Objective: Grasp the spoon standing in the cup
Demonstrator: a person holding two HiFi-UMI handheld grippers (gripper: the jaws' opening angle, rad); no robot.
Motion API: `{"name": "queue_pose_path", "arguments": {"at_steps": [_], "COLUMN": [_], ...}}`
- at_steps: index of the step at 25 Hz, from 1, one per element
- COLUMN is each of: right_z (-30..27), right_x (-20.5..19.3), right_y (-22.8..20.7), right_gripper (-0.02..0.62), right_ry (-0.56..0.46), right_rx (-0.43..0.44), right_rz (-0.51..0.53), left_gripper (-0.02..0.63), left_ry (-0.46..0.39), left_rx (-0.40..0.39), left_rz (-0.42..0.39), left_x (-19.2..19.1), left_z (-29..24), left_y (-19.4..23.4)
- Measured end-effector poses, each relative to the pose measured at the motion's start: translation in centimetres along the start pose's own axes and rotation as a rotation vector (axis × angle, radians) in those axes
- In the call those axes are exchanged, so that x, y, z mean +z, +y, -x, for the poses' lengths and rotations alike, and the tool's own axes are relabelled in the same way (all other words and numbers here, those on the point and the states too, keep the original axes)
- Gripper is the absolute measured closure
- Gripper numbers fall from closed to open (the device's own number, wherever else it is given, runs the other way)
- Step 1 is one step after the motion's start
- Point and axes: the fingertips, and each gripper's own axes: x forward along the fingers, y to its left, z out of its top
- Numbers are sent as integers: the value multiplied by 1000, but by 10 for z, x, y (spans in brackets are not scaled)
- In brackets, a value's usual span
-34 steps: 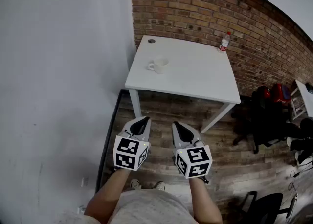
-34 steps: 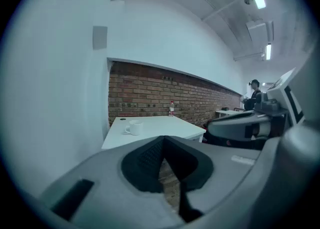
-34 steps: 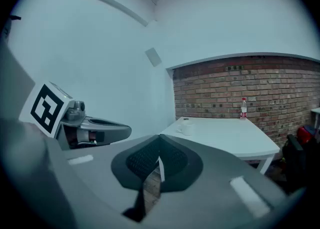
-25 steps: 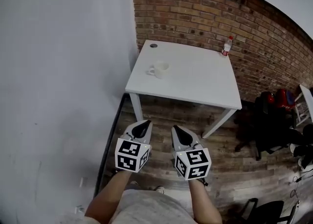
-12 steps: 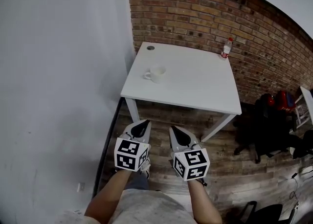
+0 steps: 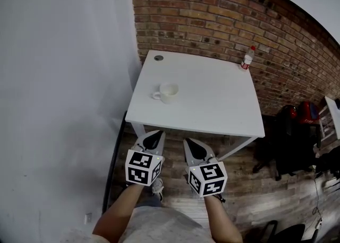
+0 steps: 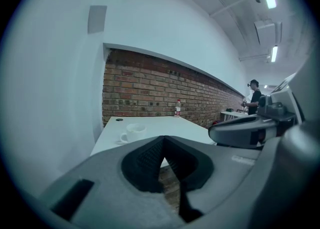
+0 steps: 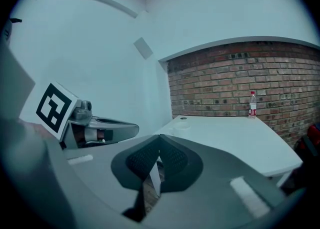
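Near the left edge of the white table (image 6: 212, 104) sits the cup (image 6: 169, 92), plain and white, its spoon too small for me to make out. I judge this the approach: my left gripper (image 6: 154, 137) and right gripper (image 6: 192, 144), both clenched empty, hang short of the table's near edge; one must next open over the cup.

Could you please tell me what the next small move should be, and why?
Probably step closer and carry the left gripper over the table toward the cup: it and the right gripper, both shut, hang short of the table's edge, and the cup stands ahead of the left one.
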Motion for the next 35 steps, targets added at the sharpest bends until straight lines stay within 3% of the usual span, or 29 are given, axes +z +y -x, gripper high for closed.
{"name": "queue_pose_path", "arguments": {"at_steps": [14, 24, 35], "right_z": [-112, -171, -206], "right_x": [39, 46, 49], "right_y": [-27, -46, -74], "right_gripper": [591, 592, 591], "right_ry": [52, 58, 65], "right_rx": [-50, -80, -103], "right_rz": [-10, -34, -45], "left_gripper": [593, 538, 495], "left_ry": [47, 99, 160], "left_rx": [-71, -164, -287], "left_rz": [-49, -263, -515], "left_x": [25, 23, 7], "left_z": [-98, -158, -207], "left_y": [89, 131, 141]}}
